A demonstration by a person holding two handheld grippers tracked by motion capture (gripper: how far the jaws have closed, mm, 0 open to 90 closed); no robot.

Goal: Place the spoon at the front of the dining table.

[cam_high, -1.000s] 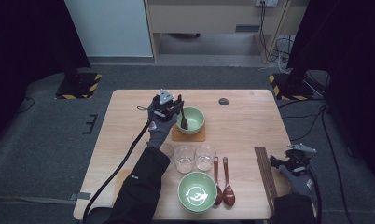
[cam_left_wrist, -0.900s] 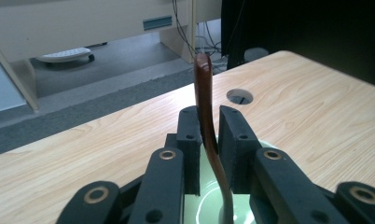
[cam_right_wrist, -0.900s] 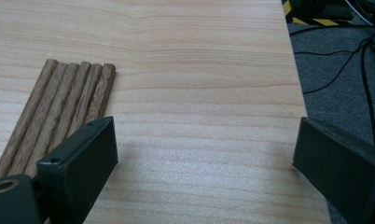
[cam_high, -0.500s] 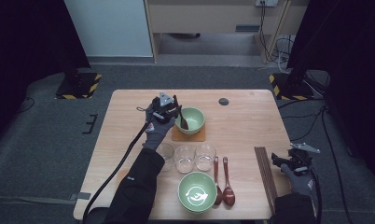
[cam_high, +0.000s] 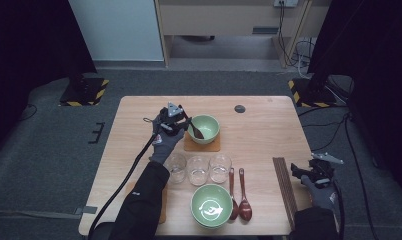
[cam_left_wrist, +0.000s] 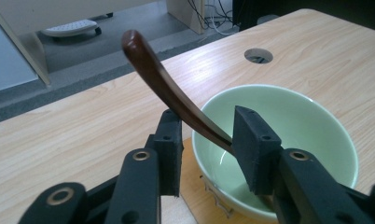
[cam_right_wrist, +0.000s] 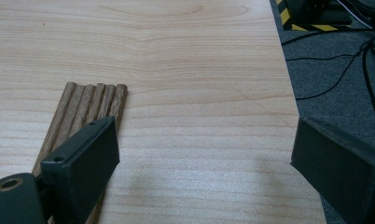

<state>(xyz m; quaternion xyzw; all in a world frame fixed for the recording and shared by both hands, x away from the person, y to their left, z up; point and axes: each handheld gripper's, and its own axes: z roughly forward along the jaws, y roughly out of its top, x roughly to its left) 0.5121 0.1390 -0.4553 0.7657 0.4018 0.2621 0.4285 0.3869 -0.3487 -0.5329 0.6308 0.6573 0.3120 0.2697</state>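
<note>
The left gripper (cam_high: 181,119) has its jaws clamped on the handle of a dark brown spoon (cam_left_wrist: 176,98), whose bowl end dips into the pale green bowl (cam_high: 205,128) on its mat at the far side of the desk (cam_high: 269,130). It looks like the spoon is being set down in that bowl; next, I'd say, comes letting go gently. The spoon is glossy and curved. The right gripper (cam_right_wrist: 204,172) idles wide open beside the wooden sticks (cam_right_wrist: 90,105).
</note>
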